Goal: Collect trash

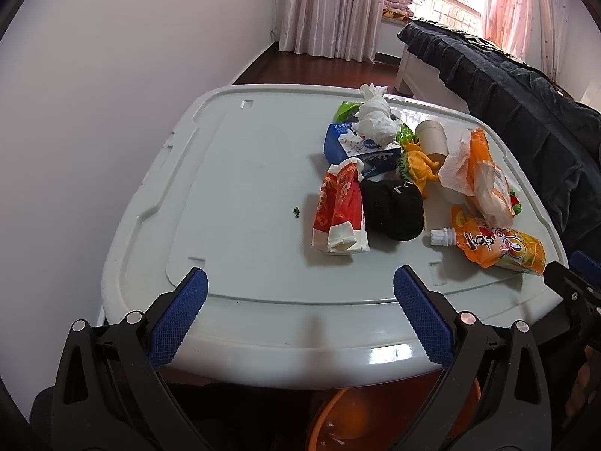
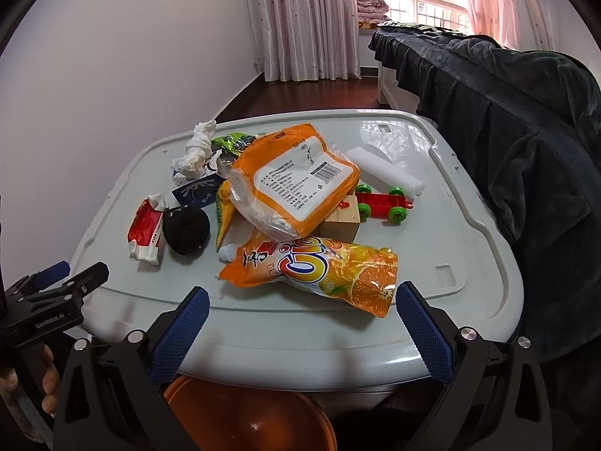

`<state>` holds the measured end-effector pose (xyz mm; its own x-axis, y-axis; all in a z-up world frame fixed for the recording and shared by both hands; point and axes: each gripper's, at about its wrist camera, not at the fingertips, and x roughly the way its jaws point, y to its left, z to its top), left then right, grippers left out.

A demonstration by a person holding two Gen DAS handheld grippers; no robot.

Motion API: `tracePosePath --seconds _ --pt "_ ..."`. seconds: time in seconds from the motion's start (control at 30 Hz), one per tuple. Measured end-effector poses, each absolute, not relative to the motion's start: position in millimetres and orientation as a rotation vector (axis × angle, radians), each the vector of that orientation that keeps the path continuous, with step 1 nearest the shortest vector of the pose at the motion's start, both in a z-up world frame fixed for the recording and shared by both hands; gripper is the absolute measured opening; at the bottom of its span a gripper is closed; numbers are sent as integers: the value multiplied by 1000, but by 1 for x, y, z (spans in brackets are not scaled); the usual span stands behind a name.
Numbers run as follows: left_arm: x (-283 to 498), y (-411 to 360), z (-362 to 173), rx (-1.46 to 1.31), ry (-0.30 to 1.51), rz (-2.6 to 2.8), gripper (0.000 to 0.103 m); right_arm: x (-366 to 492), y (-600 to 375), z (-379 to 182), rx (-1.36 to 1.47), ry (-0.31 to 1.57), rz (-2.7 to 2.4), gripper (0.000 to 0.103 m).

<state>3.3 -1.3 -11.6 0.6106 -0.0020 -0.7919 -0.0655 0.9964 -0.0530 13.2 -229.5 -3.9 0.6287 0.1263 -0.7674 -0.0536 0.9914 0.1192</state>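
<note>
Both wrist views low at the lid's [image 1: 263, 323] near edge (shared clutter).

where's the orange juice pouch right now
The orange juice pouch lies flat near the front edge of the grey lid, just ahead of the right tool, with the wooden block behind it.

Left gripper [image 1: 300, 282]: black angular plastic frame, blue cross-hatched pads [image 1: 176, 319], round silver fasteners. Right gripper [image 2: 302, 300]: identical build. White "GenRobot.AI" lettering marks the left unit's body, seen at nine o'clock in the right wrist view.
</note>
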Motion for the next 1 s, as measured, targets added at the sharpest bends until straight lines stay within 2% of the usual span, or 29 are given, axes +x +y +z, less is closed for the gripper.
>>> tracePosePath --seconds 1.0 --pt "4 2 -14 -112 922 38 97 30 -218 10 71 881 107 98"
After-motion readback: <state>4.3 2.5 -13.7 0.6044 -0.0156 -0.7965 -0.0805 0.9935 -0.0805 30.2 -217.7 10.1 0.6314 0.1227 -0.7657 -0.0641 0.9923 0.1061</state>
